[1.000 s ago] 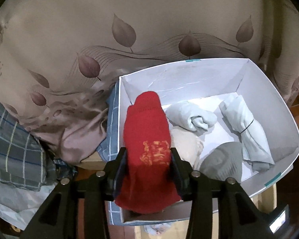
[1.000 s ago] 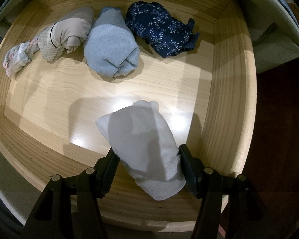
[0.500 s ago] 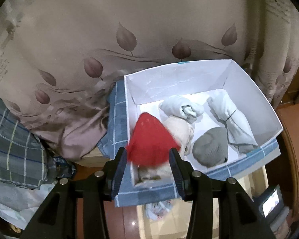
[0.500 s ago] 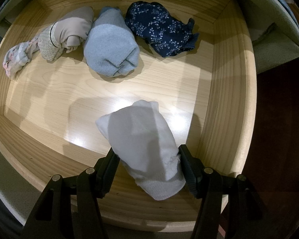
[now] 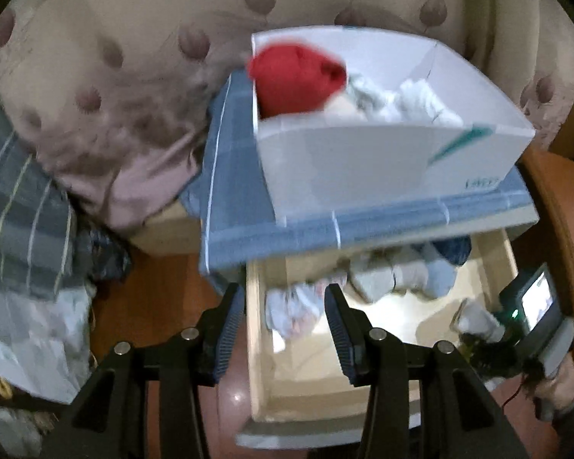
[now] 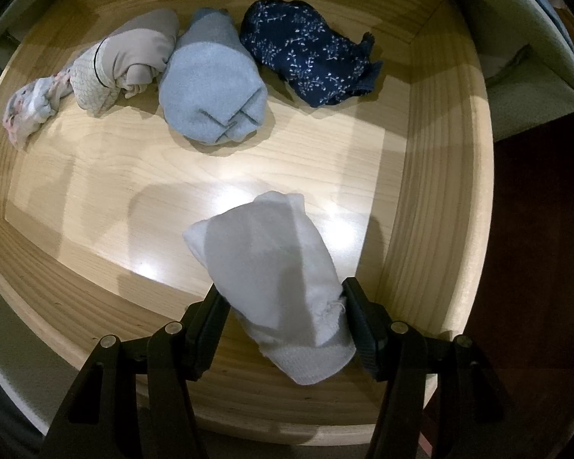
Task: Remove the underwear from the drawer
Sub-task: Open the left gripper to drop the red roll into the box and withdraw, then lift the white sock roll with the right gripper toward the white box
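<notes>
Over in the white box (image 5: 382, 164), the red roll (image 5: 296, 78) now lies released; left tongs (image 5: 283, 329) gape empty above the drawer (image 6: 436, 176), while right tongs (image 6: 283, 321) stay clenched on the white roll (image 6: 271, 267).

Left wrist view motion-blurred; pale rolled bundles (image 5: 401, 99) behind the red rolled cloth (image 5: 296, 80) in the white cardboard box (image 5: 382, 160) unreadable; box label (image 5: 482, 183) illegible.
</notes>
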`<control>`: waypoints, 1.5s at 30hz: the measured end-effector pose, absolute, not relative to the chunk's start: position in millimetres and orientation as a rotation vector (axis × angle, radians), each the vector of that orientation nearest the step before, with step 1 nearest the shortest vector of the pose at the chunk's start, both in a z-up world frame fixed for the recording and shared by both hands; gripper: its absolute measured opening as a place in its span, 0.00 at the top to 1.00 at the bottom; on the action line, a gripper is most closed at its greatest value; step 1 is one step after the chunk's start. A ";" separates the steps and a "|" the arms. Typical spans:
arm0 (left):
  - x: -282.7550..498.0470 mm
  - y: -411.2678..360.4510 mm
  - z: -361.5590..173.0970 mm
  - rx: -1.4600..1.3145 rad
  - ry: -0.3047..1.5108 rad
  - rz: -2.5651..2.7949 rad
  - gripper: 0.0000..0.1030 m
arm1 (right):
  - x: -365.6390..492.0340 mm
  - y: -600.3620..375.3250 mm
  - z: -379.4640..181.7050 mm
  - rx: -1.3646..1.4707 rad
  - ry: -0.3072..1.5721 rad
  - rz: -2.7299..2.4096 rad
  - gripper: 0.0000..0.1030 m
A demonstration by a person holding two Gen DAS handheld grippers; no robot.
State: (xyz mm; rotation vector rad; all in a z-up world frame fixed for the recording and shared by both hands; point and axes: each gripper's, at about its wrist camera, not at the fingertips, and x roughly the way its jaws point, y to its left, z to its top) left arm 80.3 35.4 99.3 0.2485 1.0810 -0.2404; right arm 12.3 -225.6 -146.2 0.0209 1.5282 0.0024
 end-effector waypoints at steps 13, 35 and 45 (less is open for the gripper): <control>26.1 20.1 8.4 0.216 1.123 -0.162 0.57 | 9.7 -224.8 -141.5 0.036 1.492 0.009 0.48; 21.5 29.0 -2.7 0.211 1.072 -0.050 0.57 | 14.2 -245.7 -90.3 0.206 1.294 -0.010 0.48; 22.3 37.1 -1.0 0.182 1.067 -0.041 0.57 | 21.2 -257.2 -6.9 0.234 1.151 0.004 0.48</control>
